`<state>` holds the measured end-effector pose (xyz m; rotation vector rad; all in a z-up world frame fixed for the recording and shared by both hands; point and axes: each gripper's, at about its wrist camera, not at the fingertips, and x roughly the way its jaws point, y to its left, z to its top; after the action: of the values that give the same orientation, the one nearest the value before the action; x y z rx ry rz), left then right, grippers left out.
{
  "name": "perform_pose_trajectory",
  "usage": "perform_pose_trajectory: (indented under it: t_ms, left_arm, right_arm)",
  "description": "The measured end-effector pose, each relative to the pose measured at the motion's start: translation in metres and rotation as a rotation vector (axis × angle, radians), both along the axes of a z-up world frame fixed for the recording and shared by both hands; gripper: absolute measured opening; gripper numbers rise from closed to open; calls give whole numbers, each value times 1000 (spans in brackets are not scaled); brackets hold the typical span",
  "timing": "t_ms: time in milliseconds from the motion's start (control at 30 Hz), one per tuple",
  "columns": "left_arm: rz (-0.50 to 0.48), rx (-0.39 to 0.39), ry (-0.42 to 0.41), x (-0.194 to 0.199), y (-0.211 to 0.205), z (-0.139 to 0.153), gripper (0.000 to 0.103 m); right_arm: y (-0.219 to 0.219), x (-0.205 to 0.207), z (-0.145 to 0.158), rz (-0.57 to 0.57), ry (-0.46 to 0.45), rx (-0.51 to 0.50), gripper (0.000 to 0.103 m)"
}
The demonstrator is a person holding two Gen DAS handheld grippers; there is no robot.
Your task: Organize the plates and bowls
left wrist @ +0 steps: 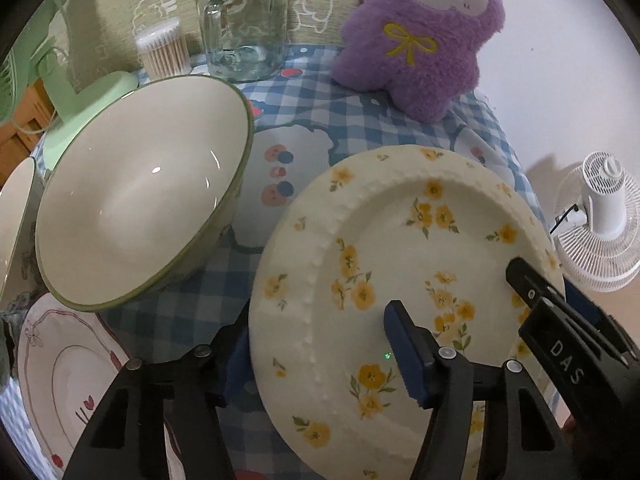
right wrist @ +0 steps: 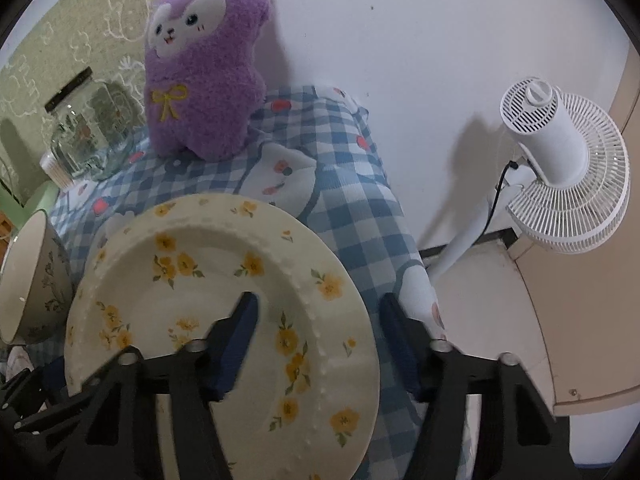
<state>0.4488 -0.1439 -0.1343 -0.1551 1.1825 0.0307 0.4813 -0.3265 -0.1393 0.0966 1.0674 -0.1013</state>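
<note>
Left wrist view only: sliver of a second bowl (left wrist: 12, 216) at far left, tulip plate (left wrist: 68, 368) flat below it, green fan (left wrist: 60, 92) and swab tub (left wrist: 164, 50) at the back. The green-rimmed bowl (left wrist: 136, 200) sits left of centre, mouth tipped toward the camera, inside bare. The right view catches only its outer wall, with a leaf print.

Both views: glass jar (left wrist: 244, 28) and purple plush (left wrist: 420, 32) at the back of the checked cloth (left wrist: 304, 92) on the table.

Flowered plate (left wrist: 400, 240) is just right of the bowl, near the table's right edge. Round, so no long axis; printed face up toward both cameras. Can't tell if it lies flat or is tipped.

Left tool (left wrist: 316, 328) straddles the plate's left rim: one finger over the face, the other outside and partly hidden by the rim. Can't tell if it's pinching.

Right tool (right wrist: 319, 300) straddles the right rim: one finger over the face, the outer one just clear of the edge with cloth showing between. Not clamped.

Right view only: white fan's (right wrist: 560, 152) stand and cable, and the floor.
</note>
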Motion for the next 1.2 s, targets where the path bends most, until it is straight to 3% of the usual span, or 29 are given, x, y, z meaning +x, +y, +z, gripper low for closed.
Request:
perform_pose_trajectory:
  t_ms: [800,1200]
  left_arm:
    - [-31,19,15,4,-1,2,61]
    - [-86,51,16,-10,-9,7,60]
  right_arm:
    - [2,2,-3,-10,45,16,58]
    - [-9,-24,0,-56,77,34,55]
